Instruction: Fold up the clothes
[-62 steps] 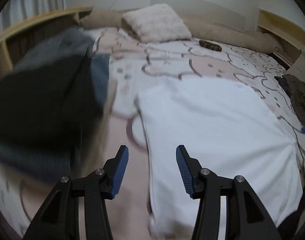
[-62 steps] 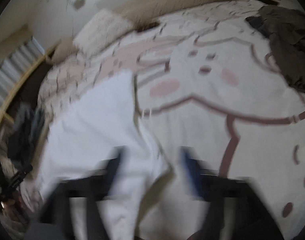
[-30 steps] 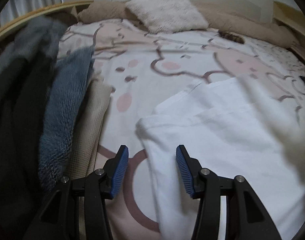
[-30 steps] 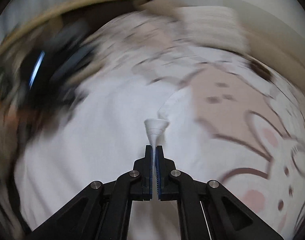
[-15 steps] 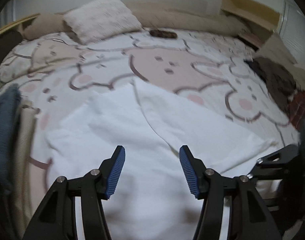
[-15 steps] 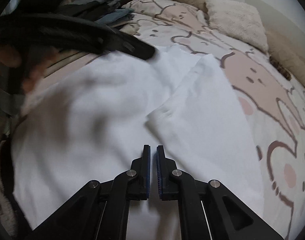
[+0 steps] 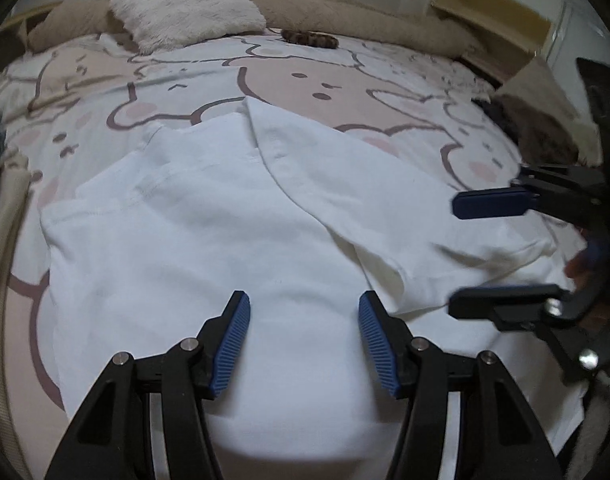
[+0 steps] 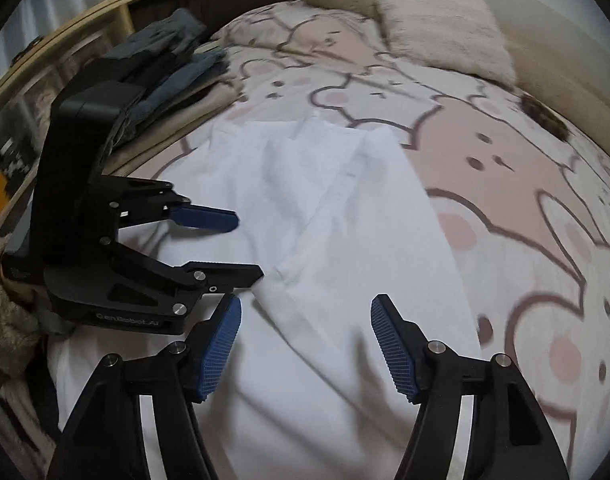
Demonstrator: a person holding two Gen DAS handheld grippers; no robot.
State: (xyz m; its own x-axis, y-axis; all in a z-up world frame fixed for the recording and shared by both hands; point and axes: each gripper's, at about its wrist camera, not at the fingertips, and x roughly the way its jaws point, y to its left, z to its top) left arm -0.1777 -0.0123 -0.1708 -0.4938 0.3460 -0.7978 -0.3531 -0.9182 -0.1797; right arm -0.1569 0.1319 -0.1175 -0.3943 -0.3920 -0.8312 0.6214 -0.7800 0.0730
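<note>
A white garment [image 7: 209,232] lies spread on the bed, its right side folded over as a flap [image 7: 345,184]; it also shows in the right wrist view [image 8: 337,220]. My left gripper [image 7: 303,340] is open and empty, hovering over the garment's near part; it shows at the left of the right wrist view [image 8: 225,244]. My right gripper [image 8: 305,348] is open and empty above the folded flap's near edge. It shows at the right of the left wrist view [image 7: 461,252], beside the flap's corner.
The bed has a pink bear-print cover [image 7: 305,80]. A fluffy white pillow [image 7: 185,4] and beige bolsters lie at the head. A stack of folded dark and blue clothes [image 8: 165,60] sits at the bed's left edge. Dark clothes [image 7: 537,132] lie at the right.
My right gripper carried the garment's side over, released it and opened. My left gripper swung right from the folded stack to face the white garment, staying open.
</note>
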